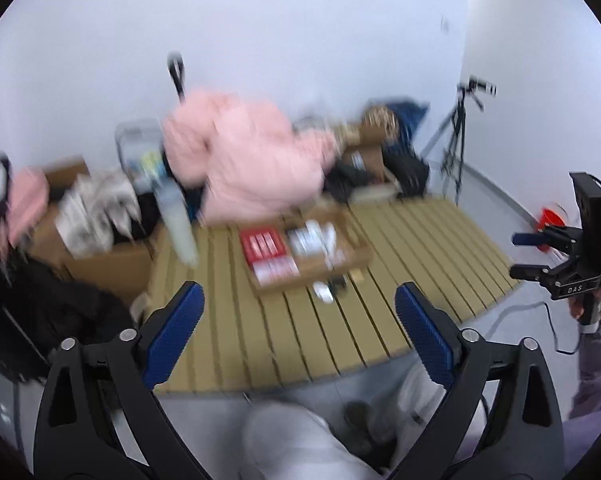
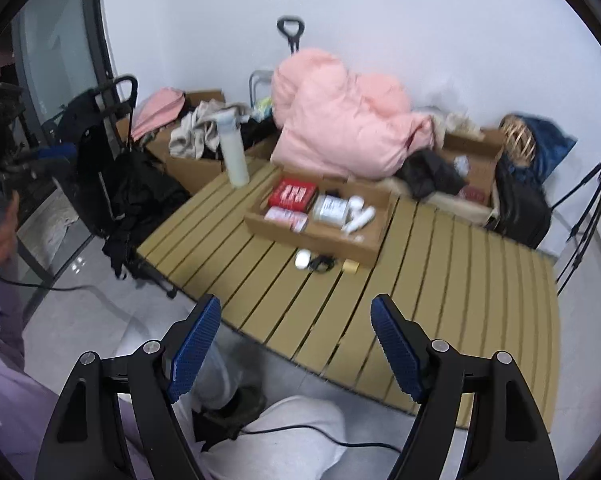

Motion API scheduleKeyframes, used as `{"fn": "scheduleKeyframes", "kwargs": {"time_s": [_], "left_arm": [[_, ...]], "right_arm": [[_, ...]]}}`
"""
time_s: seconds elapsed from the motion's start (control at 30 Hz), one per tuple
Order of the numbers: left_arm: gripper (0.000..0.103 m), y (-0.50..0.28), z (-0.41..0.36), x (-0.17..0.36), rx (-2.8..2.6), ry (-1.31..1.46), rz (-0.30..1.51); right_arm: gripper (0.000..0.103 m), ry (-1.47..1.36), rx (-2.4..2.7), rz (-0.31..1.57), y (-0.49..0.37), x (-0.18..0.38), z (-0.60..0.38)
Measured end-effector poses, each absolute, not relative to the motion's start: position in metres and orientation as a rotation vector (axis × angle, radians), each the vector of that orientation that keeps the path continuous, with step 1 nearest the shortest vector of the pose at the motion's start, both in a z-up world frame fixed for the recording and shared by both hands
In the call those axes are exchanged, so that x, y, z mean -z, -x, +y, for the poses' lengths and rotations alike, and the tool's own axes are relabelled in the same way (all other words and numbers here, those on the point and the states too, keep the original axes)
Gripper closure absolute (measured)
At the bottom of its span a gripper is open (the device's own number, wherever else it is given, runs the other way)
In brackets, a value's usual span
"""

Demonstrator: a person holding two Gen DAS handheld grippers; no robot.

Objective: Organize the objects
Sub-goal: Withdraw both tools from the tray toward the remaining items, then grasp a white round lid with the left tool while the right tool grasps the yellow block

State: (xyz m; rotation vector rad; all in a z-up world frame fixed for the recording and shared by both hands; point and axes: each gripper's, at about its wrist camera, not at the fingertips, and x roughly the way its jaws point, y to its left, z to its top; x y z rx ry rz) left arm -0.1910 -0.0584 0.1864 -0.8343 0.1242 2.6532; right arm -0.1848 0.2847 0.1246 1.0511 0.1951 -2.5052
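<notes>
A shallow cardboard box sits on the slatted wooden table. It holds red packets, a clear jar and small white bottles. In front of it lie a white round lid, a black clip and a small tan block. The box also shows blurred in the left wrist view. My left gripper is open and empty, held above the table's near edge. My right gripper is open and empty, held back from the table's front edge.
A tall white bottle stands at the table's back left. A pink padded jacket and cardboard boxes of clothes crowd the back. Black bags and a tripod stand on the right. My legs are below.
</notes>
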Motion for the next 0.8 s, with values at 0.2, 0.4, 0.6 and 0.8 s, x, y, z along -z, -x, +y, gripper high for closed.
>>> {"fn": "scheduleKeyframes", "kwargs": {"time_s": [0.2,0.4,0.6,0.8], "left_arm": [[0.000,0.225,-0.065,-0.174,-2.682,0.789,0.047],[0.000,0.305,-0.011,-0.031,-2.695,1.030,0.109],[0.002,0.356,0.055,0.092,-2.597,1.095,0.047],[0.025,0.410,0.108,0.162,-2.499,1.267,0.224]], "right_arm": [[0.022,-1.034,2.560,0.140,0.207,-0.130,0.304],[0.022,-1.156,2.684,0.243,0.266,-0.046,0.296],[0.022,-1.287,2.706,0.174,0.330,0.059,0.285],[0.022,-1.232,2.733,0.051,0.375,0.116,0.272]]}}
